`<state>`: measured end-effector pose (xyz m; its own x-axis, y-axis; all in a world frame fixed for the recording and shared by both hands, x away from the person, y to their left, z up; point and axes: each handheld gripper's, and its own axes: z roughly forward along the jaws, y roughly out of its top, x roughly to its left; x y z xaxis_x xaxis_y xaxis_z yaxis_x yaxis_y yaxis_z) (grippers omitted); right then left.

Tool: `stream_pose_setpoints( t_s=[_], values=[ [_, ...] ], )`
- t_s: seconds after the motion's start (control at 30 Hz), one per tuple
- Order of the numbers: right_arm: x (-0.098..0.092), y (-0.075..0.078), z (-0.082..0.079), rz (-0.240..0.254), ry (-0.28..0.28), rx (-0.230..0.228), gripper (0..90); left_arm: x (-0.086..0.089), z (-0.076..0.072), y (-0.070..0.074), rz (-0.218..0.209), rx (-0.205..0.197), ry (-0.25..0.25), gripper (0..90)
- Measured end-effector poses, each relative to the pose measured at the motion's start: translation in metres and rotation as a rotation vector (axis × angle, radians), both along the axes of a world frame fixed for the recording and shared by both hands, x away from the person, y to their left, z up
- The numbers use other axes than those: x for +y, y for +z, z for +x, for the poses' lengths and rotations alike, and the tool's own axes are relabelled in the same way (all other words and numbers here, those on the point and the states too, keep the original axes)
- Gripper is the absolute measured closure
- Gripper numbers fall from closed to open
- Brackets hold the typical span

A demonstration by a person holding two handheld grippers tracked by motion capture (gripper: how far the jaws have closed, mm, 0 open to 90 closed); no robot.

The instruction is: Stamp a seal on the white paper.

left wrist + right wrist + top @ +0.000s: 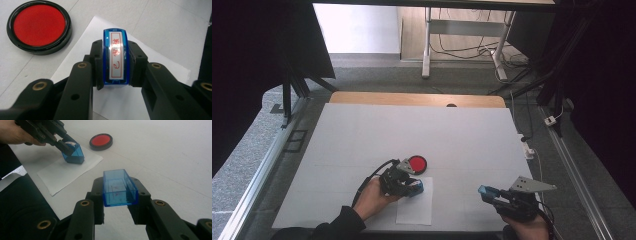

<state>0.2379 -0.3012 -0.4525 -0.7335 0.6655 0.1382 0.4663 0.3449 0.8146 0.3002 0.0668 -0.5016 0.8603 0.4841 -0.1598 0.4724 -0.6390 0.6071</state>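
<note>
My left gripper point(115, 62) is shut on a blue stamp point(115, 56) whose top label carries red characters. In the right gripper view the stamp point(73, 153) rests tilted on a white sheet of paper point(65, 171). My left gripper point(414, 187) sits over the paper point(414, 207) near the table's front in the high view. My right gripper point(119, 195) is shut on the clear blue stamp cap point(119, 187), held above the table. From above, the cap point(486, 192) and right gripper point(489, 195) are at the front right.
A round red ink pad point(417, 163) in a black case lies just behind the paper; it also shows as the ink pad point(39, 26) at upper left and the ink pad point(101, 141). A white mat point(412, 135) covers the table.
</note>
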Motion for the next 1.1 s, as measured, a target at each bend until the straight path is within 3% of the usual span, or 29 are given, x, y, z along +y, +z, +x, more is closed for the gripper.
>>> stream_pose_setpoints(
  t_s=[0.4,0.77,1.1],
  values=[
    [-0.001,0.0,0.0,0.0,0.004,-0.002,68.5,0.004,0.004,0.0,-0.032,0.026,-0.001,69.3],
    [-0.001,0.0,0.0,0.001,0.004,-0.003,68.5,0.01,0.001,0.013,-0.06,0.0,-0.015,69.2],
    [-0.001,0.0,0.0,0.003,0.003,0.0,68.5,0.022,-0.005,0.032,-0.118,-0.035,-0.026,69.0]
  ],
)
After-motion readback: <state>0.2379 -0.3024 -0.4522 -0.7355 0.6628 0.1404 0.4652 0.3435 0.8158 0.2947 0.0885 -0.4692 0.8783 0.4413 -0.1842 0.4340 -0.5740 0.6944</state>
